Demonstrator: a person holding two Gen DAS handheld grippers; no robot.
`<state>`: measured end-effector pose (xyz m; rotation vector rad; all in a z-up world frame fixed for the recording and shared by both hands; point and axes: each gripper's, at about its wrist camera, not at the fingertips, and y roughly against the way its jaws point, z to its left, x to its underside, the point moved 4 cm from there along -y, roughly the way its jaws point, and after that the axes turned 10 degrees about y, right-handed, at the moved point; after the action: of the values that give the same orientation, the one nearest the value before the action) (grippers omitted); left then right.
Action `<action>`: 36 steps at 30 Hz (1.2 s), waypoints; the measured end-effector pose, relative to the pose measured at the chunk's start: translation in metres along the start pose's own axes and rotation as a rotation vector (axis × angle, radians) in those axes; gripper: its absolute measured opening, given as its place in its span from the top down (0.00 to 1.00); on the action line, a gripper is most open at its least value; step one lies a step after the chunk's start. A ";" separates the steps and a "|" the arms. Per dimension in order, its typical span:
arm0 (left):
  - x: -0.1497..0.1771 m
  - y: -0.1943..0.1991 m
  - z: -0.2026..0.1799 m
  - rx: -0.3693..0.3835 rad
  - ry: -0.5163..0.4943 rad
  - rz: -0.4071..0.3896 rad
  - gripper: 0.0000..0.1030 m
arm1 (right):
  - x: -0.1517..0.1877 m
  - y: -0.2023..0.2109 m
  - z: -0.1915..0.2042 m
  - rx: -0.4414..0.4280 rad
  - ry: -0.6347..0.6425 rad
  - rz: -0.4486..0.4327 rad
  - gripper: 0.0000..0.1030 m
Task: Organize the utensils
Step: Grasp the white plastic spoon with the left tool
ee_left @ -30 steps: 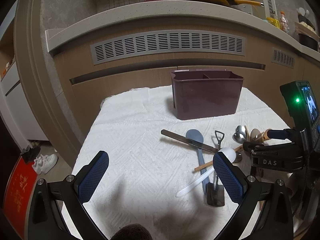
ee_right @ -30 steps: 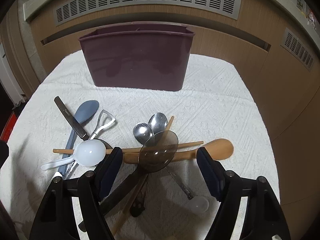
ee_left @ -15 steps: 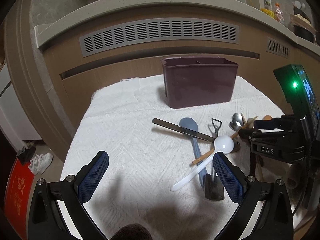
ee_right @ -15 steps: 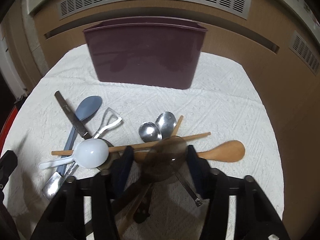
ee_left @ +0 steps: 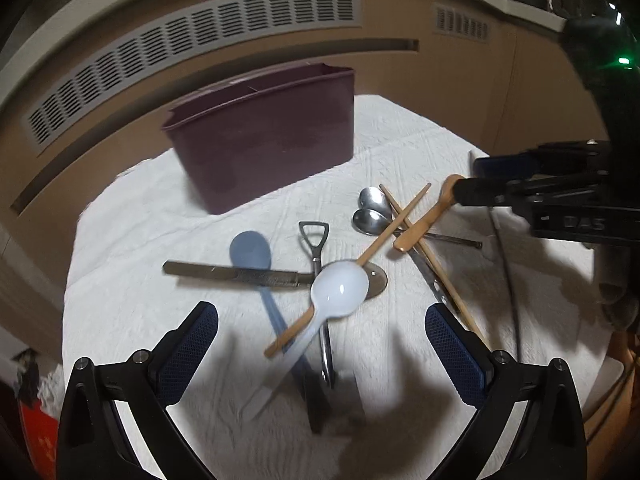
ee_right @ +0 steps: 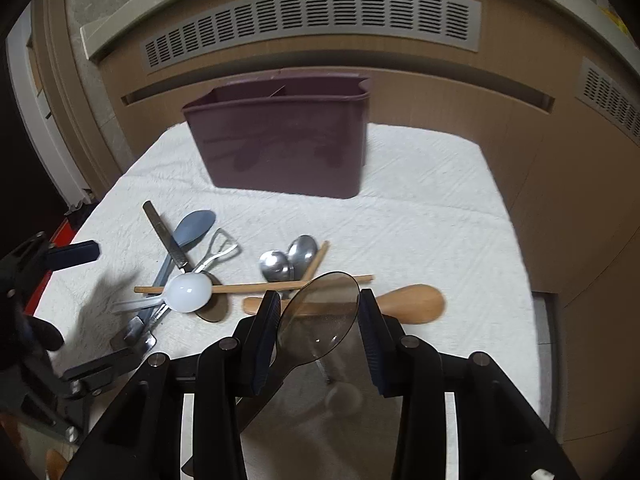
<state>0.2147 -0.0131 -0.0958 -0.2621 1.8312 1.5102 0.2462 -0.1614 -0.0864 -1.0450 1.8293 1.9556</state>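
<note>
My right gripper (ee_right: 319, 295) is closing its jaws on the bowl of a smoky translucent spoon (ee_right: 320, 316), pads against both its sides, and holds it above the pile. On the white cloth (ee_right: 420, 216) under it lie a wooden spoon (ee_right: 416, 304), two metal spoons (ee_right: 288, 260), chopsticks (ee_right: 256, 288) and a white plastic spoon (ee_right: 186, 292). My left gripper (ee_left: 320, 312) hangs open over the white spoon (ee_left: 340, 288), gripping nothing. A blue spoon (ee_left: 250, 250), a knife (ee_left: 232, 274) and a shovel-shaped metal utensil (ee_left: 314, 240) lie crossed there. The maroon divided caddy (ee_left: 264, 148) stands behind them.
A wood-panelled counter front with grey vent grilles (ee_right: 312, 20) rises right behind the cloth. The cloth's right edge (ee_right: 532, 292) drops off beside the wooden spoon. In the left wrist view my right gripper (ee_left: 480, 184) reaches in from the right.
The right jaws closed from wide apart onto the smoky spoon's bowl and lifted it. My left gripper swung right and forward over the utensil pile, rolling so the scene tilts.
</note>
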 end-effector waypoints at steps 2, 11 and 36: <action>-0.008 -0.009 0.000 0.015 -0.008 0.033 0.17 | 0.001 0.007 -0.007 -0.002 -0.003 -0.012 0.64; -0.016 -0.050 -0.012 -0.020 -0.100 0.187 0.40 | 0.005 0.026 -0.021 0.005 0.020 -0.073 0.64; -0.030 0.109 -0.013 -0.069 0.251 -0.401 0.65 | -0.002 0.073 0.005 0.004 0.123 -0.179 0.64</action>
<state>0.1678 -0.0020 0.0070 -0.8324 1.7808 1.3007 0.1997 -0.1685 -0.0299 -1.3053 1.7325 1.8196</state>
